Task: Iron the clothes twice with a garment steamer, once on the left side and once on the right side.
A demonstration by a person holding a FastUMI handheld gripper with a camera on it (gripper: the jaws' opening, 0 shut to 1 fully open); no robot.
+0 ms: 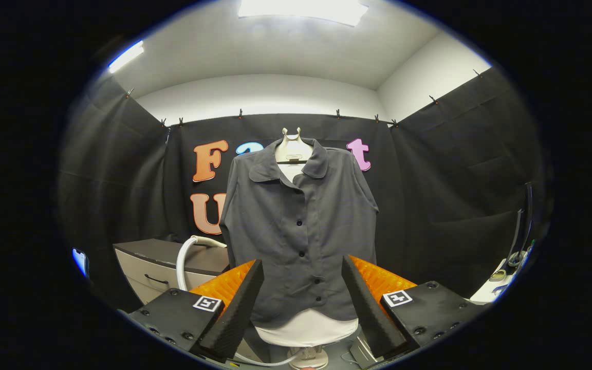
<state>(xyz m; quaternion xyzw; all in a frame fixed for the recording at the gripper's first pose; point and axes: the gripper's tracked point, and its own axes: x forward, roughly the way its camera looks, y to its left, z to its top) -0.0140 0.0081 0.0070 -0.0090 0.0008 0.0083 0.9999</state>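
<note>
Shirt (298,231) hangs buttoned on a mannequin (293,150) beyond the claw (301,303), whose fingers gape wide, holding nothing.

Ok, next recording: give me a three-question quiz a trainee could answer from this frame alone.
1. True or false: the gripper jaws are closed on the shirt.
2. What does the shirt hang on? A) a wall hook B) a white mannequin form C) a chair back
3. Fill in: a white hose curves up beside the shirt, in front of a ____.

Key:
1. False. The jaws stand open and apart, holding nothing; the shirt is beyond them.
2. B
3. cabinet with a drawer handle
</note>
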